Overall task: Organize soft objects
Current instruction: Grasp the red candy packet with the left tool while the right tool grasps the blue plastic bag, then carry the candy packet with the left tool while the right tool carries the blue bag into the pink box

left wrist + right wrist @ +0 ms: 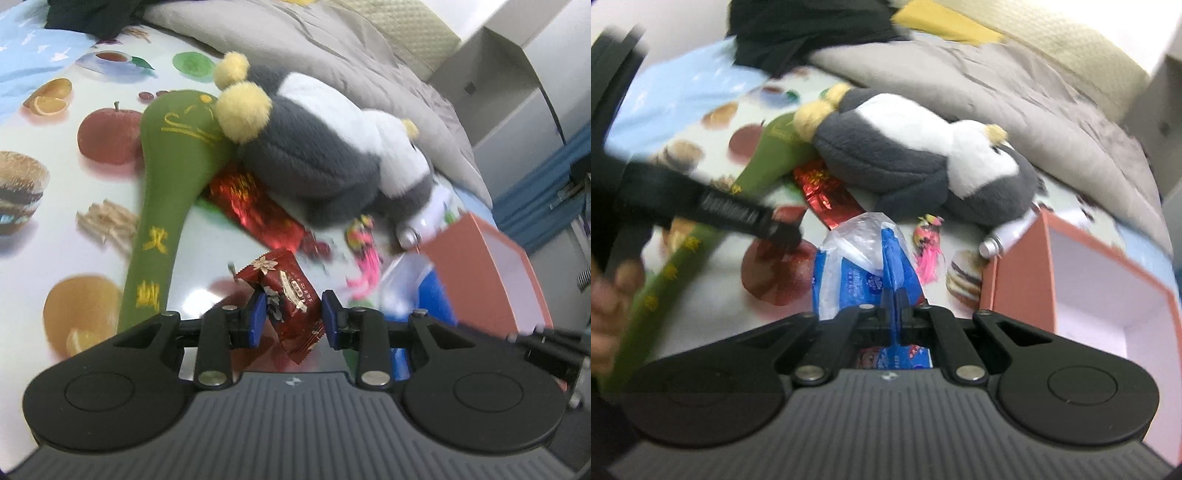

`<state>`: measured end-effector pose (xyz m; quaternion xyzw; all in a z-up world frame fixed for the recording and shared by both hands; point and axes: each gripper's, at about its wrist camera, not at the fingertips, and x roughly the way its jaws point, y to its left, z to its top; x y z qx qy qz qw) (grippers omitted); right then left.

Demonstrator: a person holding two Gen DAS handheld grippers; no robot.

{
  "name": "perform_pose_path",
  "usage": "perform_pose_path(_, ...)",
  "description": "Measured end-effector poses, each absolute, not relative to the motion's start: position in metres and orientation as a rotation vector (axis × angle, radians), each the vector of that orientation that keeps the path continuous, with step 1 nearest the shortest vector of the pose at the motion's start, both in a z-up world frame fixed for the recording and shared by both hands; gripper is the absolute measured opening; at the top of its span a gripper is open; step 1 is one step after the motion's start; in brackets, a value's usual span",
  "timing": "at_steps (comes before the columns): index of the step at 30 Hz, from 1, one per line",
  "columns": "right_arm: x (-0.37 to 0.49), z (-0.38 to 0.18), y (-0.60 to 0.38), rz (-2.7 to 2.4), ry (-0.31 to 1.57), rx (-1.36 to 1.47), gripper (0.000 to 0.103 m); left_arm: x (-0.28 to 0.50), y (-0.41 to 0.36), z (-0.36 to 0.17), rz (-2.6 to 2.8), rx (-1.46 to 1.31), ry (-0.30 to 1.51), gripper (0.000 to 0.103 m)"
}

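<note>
Left wrist view: my left tongs (pixel 293 319) stood at a narrow gap with a dark red snack packet (pixel 291 299) between the blue pads (pixel 257 319). The left pad touched the wrapper; the right pad seemed just clear of it, so I could not tell whether the grip was firm. The packet hung tilted above the desk (pixel 51 122), which was covered by a cloth printed with fruit and burgers. Beyond it lay a grey-and-white plush penguin (pixel 332 147) on its side, its yellow feet toward a green fabric paddle (pixel 162 192) with yellow characters. A shiny red foil packet (pixel 255 206) lay partly under both. A pink tasselled trinket (pixel 364 251) lay to the right, near an open terracotta box (pixel 491 273).

Right wrist view: my right tongs (pixel 894 314) were fully closed, pinching a fold of a blue-and-white plastic pack (pixel 864 266). The pack rose ahead of the fingers and also showed beneath them. The penguin (pixel 916 155) lay behind it, a white tube (pixel 1004 236) at its head end, touching the box's (pixel 1015 280) corner. A grey quilt (pixel 1015 110) was bunched behind. At the left edge a blurred hand (pixel 609 310) carried the other gripper.
</note>
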<state>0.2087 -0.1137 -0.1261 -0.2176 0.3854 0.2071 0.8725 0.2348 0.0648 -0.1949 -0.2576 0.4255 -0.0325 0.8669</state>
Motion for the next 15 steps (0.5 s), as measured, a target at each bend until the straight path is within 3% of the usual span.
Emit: perform_pose_path(15,0.156,-0.150,-0.158,0.328,0.869,-0.068,0.007,0.174,0.033,-0.211,-0.153,-0.368,0.970,0.038)
